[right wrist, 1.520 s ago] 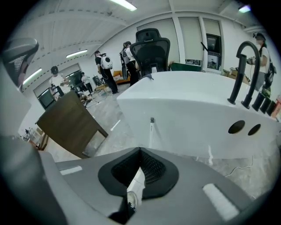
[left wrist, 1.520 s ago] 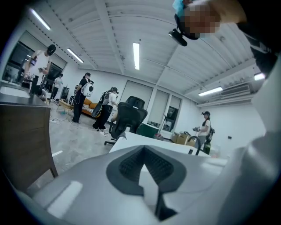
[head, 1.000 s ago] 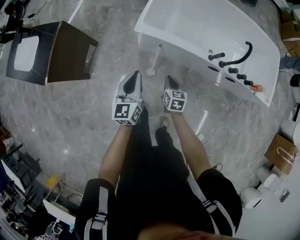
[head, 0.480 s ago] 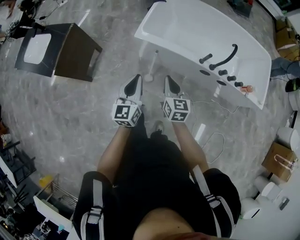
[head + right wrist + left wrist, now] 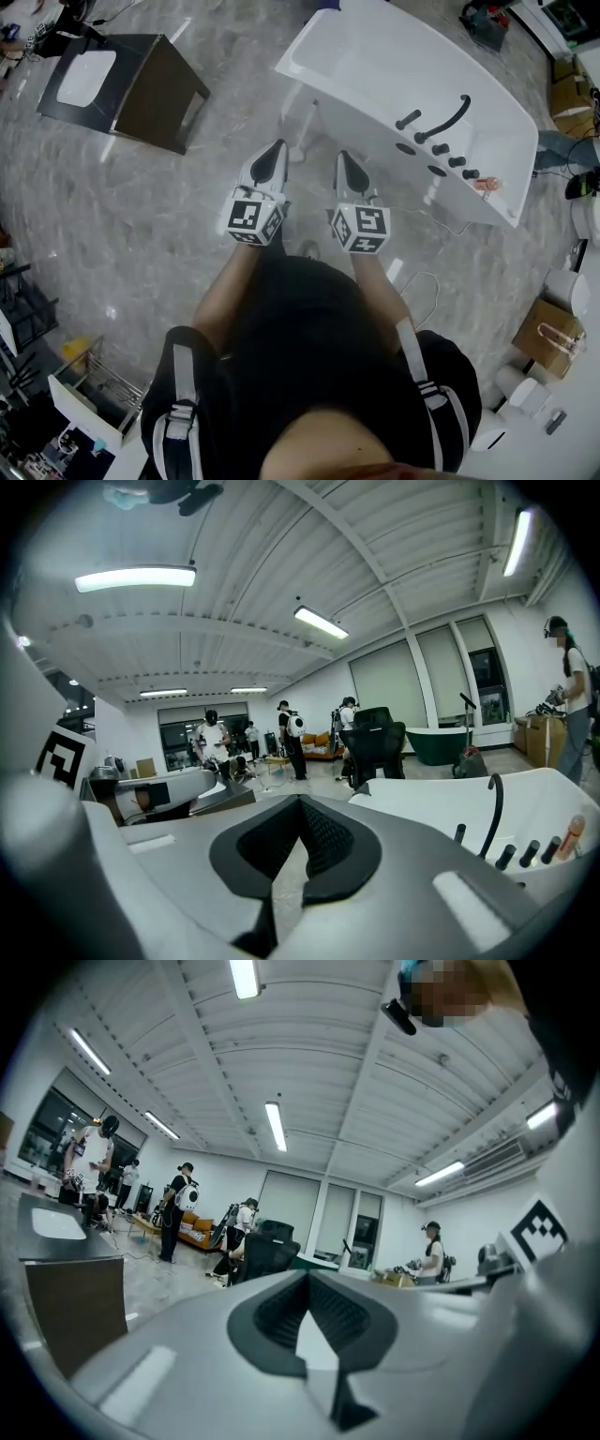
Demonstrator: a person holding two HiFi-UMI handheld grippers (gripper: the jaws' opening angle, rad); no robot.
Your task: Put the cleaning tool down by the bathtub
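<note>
The cleaning tool, a white stick on a round base, stands on the floor against the side of the white bathtub. No gripper is touching it. In the head view my left gripper and right gripper are side by side at waist height and point toward the tub. The tool's base shows just beyond and between their tips. Both are shut with nothing between their jaws. The left gripper view has its gripper shut and aimed across the room. The right gripper view has its gripper shut, with the bathtub to the right.
A black faucet and knobs sit on the tub's rim. A dark cabinet with a sink stands at the left. A white cable lies on the floor at the right, near cardboard boxes. A rack is lower left. Several people stand far off.
The head view has shifted, so tub and cabinet sit slightly differently in the picture. Both grippers stay shut, side by side and empty. The tool stays against the tub.
</note>
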